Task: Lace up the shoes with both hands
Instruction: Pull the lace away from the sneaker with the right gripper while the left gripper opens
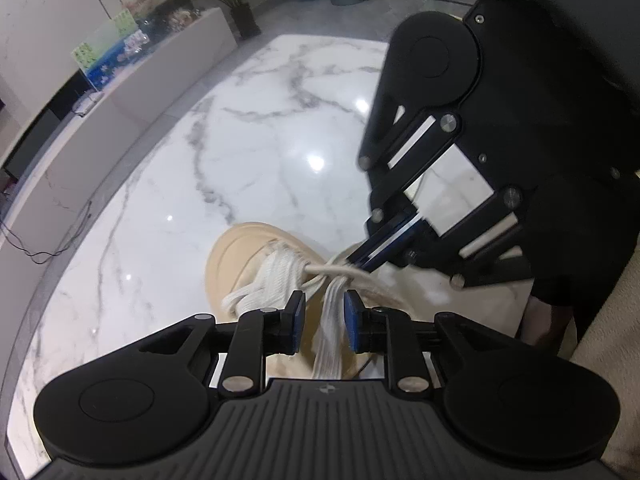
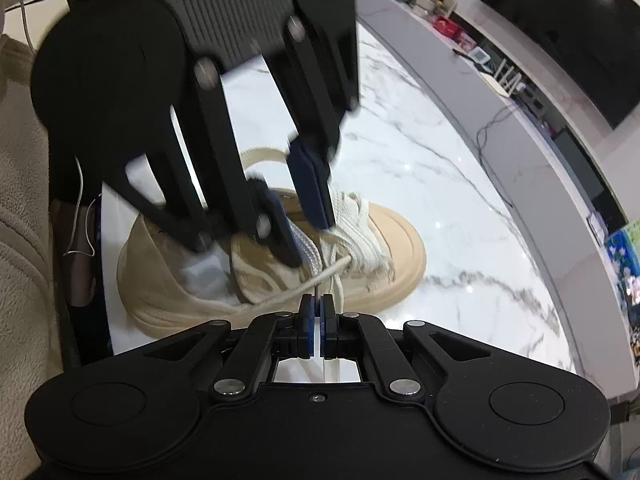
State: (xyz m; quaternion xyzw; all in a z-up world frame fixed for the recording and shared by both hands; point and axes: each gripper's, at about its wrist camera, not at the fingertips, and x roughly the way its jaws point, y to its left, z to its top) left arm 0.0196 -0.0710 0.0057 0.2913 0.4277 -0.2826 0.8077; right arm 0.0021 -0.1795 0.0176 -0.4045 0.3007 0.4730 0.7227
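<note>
Left gripper (image 1: 324,322): fingers (image 1: 297,320) narrow but not closed, blue pads either side of a flat white lace (image 1: 330,332) that runs up through the gap at lower centre of the left view; pads look just clear of it, contact not certain. Right gripper (image 2: 317,312): fingers (image 2: 329,322) pressed nearly together at lower centre of the right view, pinching a thin cream lace end (image 2: 320,278) that stretches taut toward the shoe's lacing. In the left view the same right gripper (image 1: 360,262) comes in from the right edge, tips closed on that cream strand, which crosses over the white lace just above the left pads. In the right view the left gripper (image 2: 304,220) hangs down from the upper left, motion-blurred, pads straddling the white lace over the tongue. Shoe (image 2: 392,256): beige, thick-soled sneaker, lying on the table (image 2: 440,184) at mid-frame in the right view, toe pointing right; in the left view it sits at lower centre, toe pointing up-frame, bunched white laces over the vamp. Table is glossy white marble with grey veins. Beyond it: a long grey-white ledge (image 1: 132,92) with cables and small items, potted plant (image 1: 240,8) at top of the left view, dark screen (image 2: 576,28) at upper right of the right view. Beige fleece sleeve (image 2: 20,200) along the left edge of the right view.
</note>
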